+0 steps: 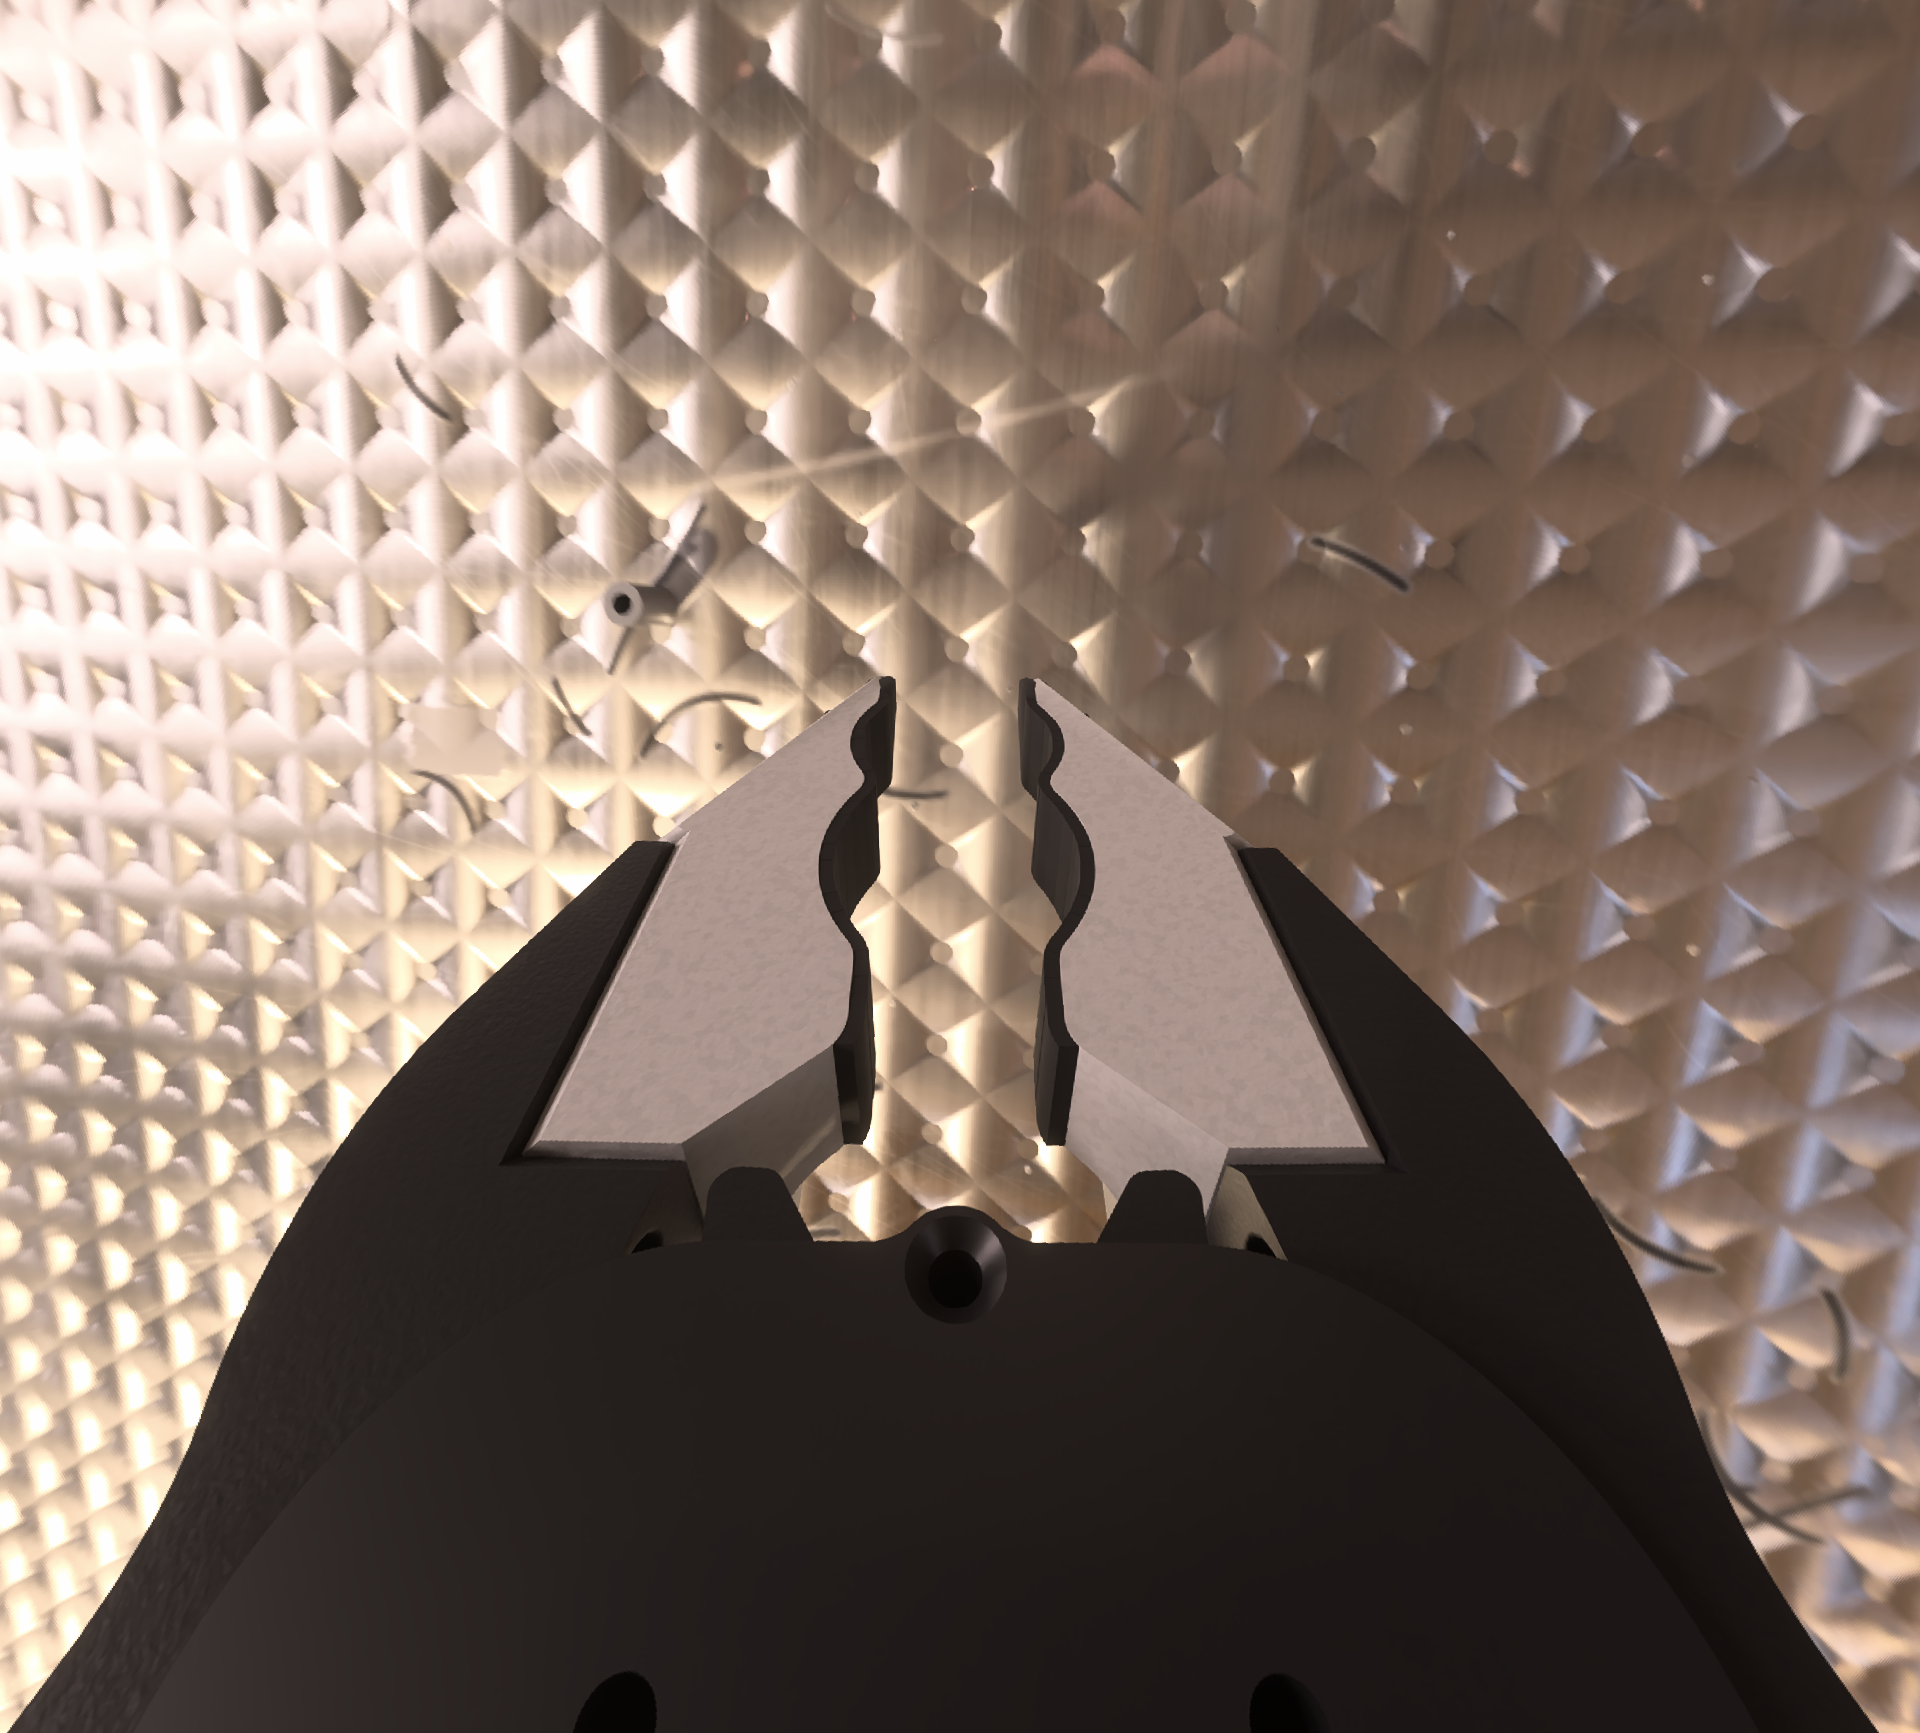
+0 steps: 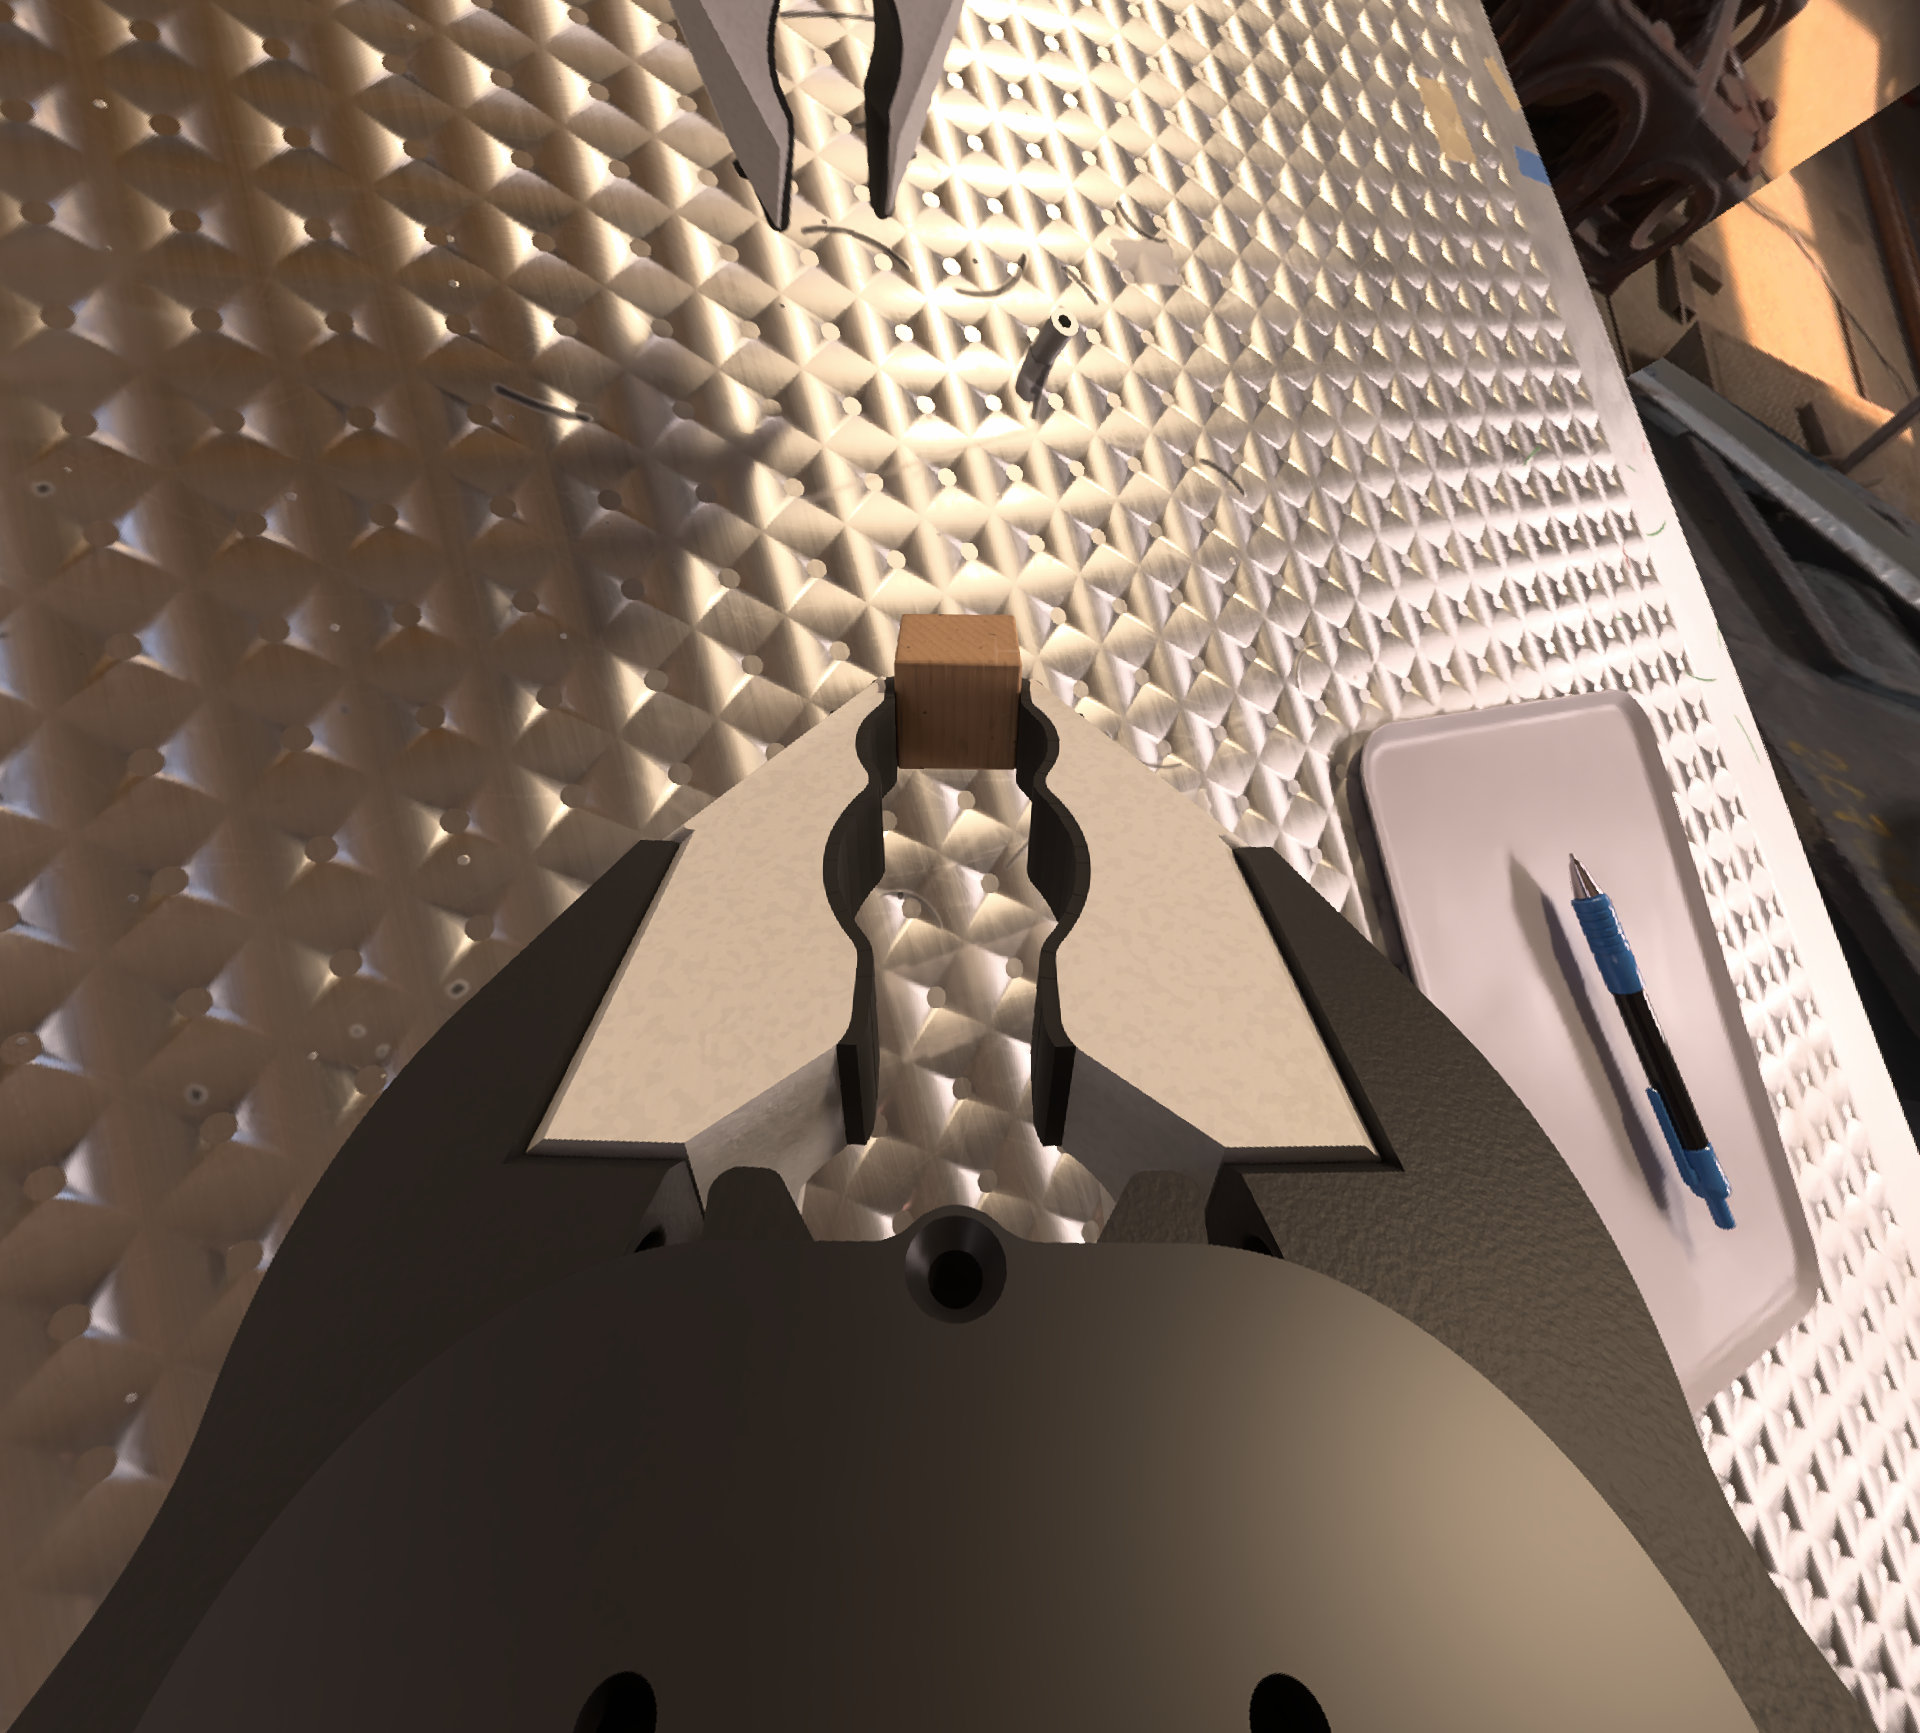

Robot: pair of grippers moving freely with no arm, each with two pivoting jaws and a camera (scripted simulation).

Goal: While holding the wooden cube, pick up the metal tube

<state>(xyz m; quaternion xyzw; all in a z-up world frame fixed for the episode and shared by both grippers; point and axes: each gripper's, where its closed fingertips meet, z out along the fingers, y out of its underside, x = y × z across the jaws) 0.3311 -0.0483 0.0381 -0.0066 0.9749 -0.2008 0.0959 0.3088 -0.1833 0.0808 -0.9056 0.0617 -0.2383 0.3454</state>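
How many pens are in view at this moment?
1. A blue and black pen lies on the white tray at the right of the right wrist view. The left wrist view shows none.

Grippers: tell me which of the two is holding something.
The right gripper, clamping the wooden cube at its fingertips. The left gripper has nothing between its parted jaws above the table, the metal tube lying nearby.

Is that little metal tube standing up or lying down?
Lying down. The metal tube rests on its side on the patterned metal table, one open end showing. The left gripper is open beside it, not touching.
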